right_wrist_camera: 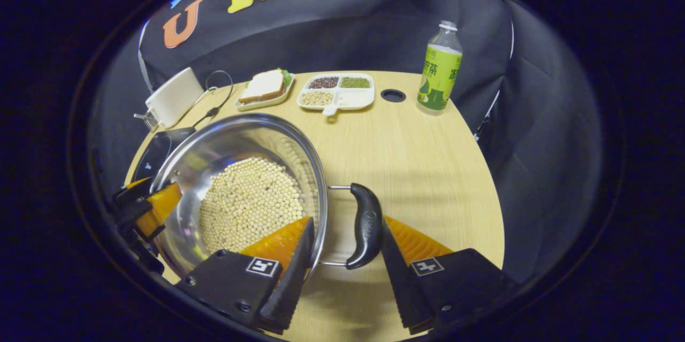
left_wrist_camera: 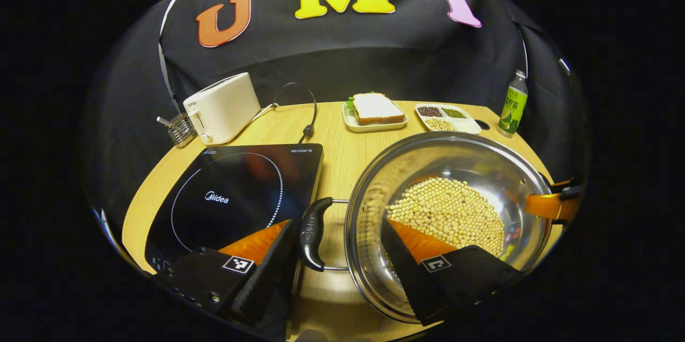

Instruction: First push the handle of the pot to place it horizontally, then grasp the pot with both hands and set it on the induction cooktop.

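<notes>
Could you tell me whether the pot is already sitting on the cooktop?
No, the pot stands on the table beside the cooktop, with its handle between them.

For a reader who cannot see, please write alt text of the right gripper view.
The open right tool straddles the black side handle of a shiny steel pot holding pale beans, on a round wooden table.

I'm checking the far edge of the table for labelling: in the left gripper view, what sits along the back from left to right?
Wire rack → toaster → sandwich plate → divided tray of beans → green bottle.
</notes>
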Action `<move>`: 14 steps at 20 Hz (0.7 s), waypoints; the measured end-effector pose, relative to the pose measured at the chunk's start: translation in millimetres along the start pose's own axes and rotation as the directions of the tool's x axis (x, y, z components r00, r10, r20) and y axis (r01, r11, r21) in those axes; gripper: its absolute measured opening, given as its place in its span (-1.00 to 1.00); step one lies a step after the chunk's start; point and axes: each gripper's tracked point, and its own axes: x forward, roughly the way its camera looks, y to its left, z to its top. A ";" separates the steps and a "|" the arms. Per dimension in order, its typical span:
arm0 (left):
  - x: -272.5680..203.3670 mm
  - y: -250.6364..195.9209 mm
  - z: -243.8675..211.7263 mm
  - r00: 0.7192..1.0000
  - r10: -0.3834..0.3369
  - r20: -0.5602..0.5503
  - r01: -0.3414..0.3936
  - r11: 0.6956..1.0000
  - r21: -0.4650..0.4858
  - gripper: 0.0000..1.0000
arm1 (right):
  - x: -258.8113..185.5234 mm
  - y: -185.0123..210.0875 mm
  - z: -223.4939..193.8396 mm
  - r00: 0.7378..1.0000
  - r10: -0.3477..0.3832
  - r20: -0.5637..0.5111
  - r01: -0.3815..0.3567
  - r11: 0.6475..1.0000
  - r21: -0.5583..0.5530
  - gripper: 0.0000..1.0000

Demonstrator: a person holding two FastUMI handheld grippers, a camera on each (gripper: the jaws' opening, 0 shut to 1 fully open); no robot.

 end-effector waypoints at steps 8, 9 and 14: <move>4.1 7.8 -4.3 0.992 0.110 -0.063 -0.104 0.991 0.090 0.54 | -1.0 0.7 -1.8 0.998 -0.029 -0.064 0.032 0.999 0.041 0.29; 4.5 8.6 -2.4 0.993 0.103 -0.062 -0.098 0.992 0.074 0.73 | -2.6 1.3 -1.4 0.998 -0.021 -0.058 0.024 0.999 0.049 0.25; 0.7 8.8 0.5 0.997 0.061 -0.046 -0.060 0.998 0.023 0.29 | -2.8 0.4 -2.8 0.999 -0.009 -0.043 0.011 0.998 0.064 0.08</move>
